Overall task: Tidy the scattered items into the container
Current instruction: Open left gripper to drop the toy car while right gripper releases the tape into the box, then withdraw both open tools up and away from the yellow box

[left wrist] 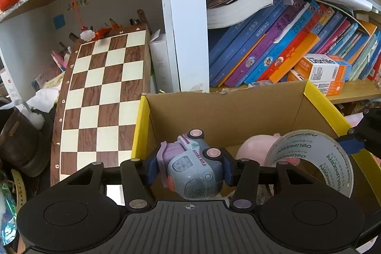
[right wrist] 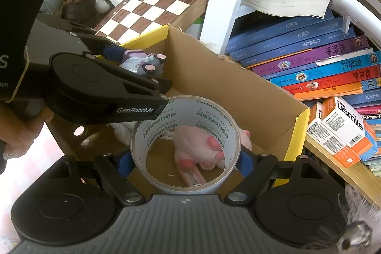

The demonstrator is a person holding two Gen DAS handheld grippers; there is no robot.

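Bookshelf (left wrist: 183, 16) fills the bkgd, w/ slanted books (left wrist: 273, 47) at 2 o'clock in left wrist view. Chessboard (left wrist: 102, 97) leans at 9 o'clock, just beside the cardboard box (left wrist: 228, 111), which has yellow tape on its corners.

Box sits at ctr in both views, open top. Inside on the floor: pink plush toy (right wrist: 202, 146) and a clear tube-like item (right wrist: 190, 176), seen thru the tape roll's hole in right wrist view.

Right gripper (right wrist: 184, 162) clamps a tape roll (right wrist: 185, 142), "deuPIZEN" print inside, blue pads on both sides, roll held over the box at 6 o'clock.

Left gripper (left wrist: 190, 169) is closed on a grey-purple toy truck (left wrist: 193, 166), "FUN TRUCK" on its side, pink wheel hubs, held over the box's near-left corner, 10 o'clock from the roll in right wrist view.
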